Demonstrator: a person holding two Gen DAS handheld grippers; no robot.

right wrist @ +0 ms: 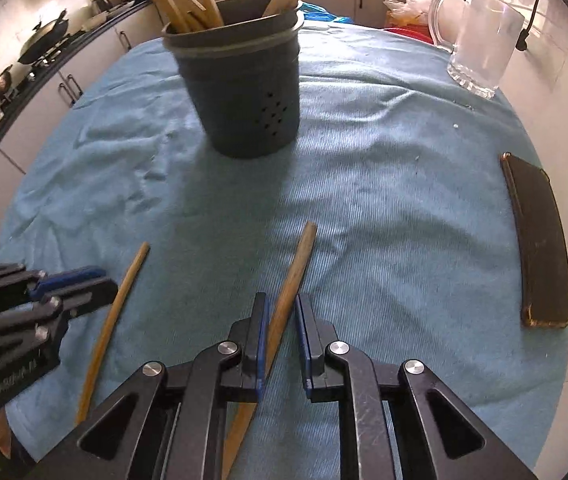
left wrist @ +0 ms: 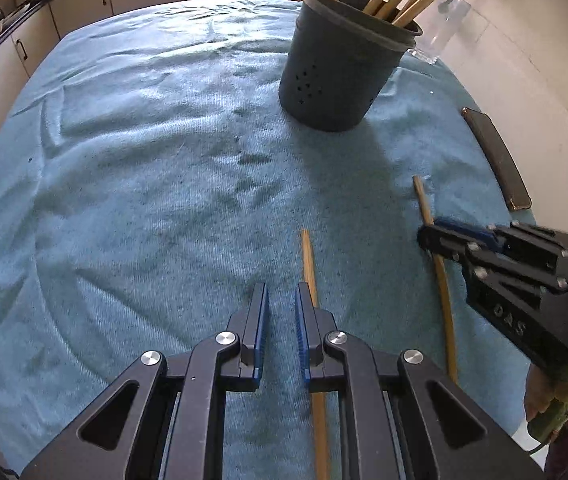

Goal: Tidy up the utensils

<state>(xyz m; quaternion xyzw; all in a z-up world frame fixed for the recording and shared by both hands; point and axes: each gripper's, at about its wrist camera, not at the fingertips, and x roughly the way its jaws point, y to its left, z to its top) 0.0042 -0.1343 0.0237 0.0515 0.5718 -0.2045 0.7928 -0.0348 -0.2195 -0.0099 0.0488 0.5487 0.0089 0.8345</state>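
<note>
Wooden sticks lie on the blue-towelled surface (right wrist: 384,208). Leftmost, the left gripper (left wrist: 282,300) hangs over the thin stick (left wrist: 311,268), which passes under its right finger; its jaws are nearly together on nothing. Next, the right gripper (right wrist: 281,308) has its jaws narrowed around the thicker stick (right wrist: 290,280). Behind stands the dark utensil holder (right wrist: 244,92), with a black case (right wrist: 540,240) far right.

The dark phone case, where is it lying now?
The dark phone case lies flat on the blue towel near its right edge in the right wrist view, in front of the glass mug and right of the utensil holder.
</note>
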